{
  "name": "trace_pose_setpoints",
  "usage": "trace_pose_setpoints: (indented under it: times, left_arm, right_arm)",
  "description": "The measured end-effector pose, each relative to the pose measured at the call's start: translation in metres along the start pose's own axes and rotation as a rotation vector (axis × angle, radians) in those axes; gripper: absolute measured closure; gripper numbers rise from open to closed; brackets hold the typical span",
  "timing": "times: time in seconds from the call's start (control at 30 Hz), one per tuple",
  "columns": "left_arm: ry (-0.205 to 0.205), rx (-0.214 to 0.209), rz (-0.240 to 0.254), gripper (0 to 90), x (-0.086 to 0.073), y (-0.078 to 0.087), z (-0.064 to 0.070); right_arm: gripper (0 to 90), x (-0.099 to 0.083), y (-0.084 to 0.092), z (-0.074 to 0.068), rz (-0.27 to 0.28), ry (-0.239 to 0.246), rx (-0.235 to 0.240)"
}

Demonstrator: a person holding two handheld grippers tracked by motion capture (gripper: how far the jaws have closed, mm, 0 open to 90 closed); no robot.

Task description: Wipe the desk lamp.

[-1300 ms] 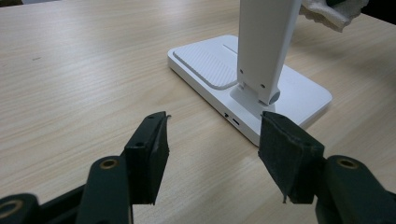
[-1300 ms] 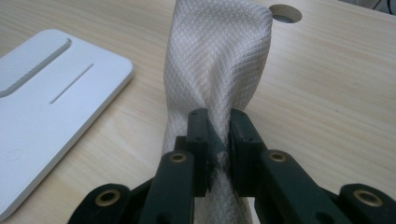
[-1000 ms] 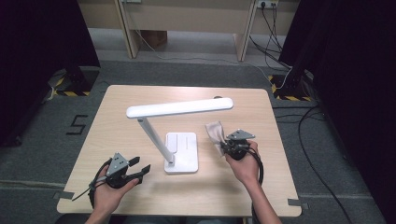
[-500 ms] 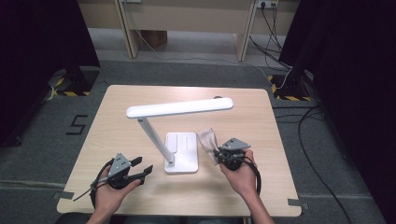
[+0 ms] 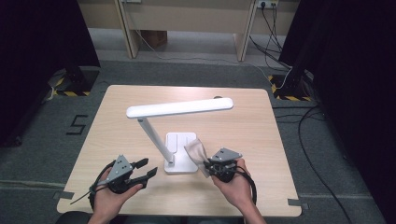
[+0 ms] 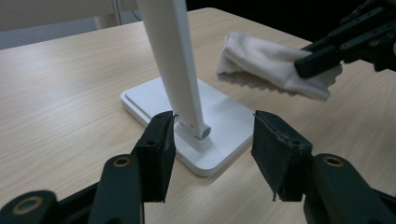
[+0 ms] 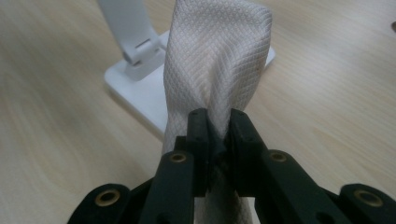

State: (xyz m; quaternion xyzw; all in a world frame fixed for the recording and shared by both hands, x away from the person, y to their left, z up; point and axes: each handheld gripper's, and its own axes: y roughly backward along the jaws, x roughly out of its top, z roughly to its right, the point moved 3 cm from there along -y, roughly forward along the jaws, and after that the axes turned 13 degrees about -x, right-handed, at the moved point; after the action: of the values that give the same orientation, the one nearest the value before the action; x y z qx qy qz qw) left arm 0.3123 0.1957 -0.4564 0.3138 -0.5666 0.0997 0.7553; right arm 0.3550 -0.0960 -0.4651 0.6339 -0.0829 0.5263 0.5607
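Black hand-held gripper (image 5: 148, 168) with grey three-cornered plate, brass-ringed screw holes, trailing black cable, bare forearms

So the table (image 5: 261, 121) is light wood, sitting on grey carpet (image 5: 327, 154). There's a "5" (image 5: 77, 125) marked on the floor off to the left, yellow-black hazard tape (image 5: 70, 92) near a dark stand, black cables (image 5: 322, 140) snaking on the right, and a cardboard box (image 5: 153, 38) under the far bench.

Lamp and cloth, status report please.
Right gripper shut on cloth, over lamp base. Left gripper open, jaws just closing, nothing pinched, facing lamp arm. Nothing in the way.
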Motion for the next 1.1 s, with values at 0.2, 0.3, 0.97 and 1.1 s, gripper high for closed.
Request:
trace_pose_setpoints:
  times: [0.2,0.3,0.97,1.1]
  left_arm:
    - [0.010,-0.052,-0.016,45.1,0.002,-0.008,0.003]
    - [-0.001,-0.057,-0.022,43.3,0.004,-0.009,0.004]
    - [0.084,-0.166,-0.092,38.7,0.003,-0.024,-0.006]
    - [0.112,-0.186,-0.117,37.0,0.000,-0.026,-0.009]
  right_arm:
    - [80.8,0.000,0.006,-0.020,0.013,0.016,0.070]
    - [80.9,-0.002,0.008,-0.031,0.014,0.038,0.108]
    - [80.9,0.001,0.019,-0.073,0.047,0.125,0.250]
    - [80.8,0.004,0.023,-0.076,0.064,0.151,0.263]
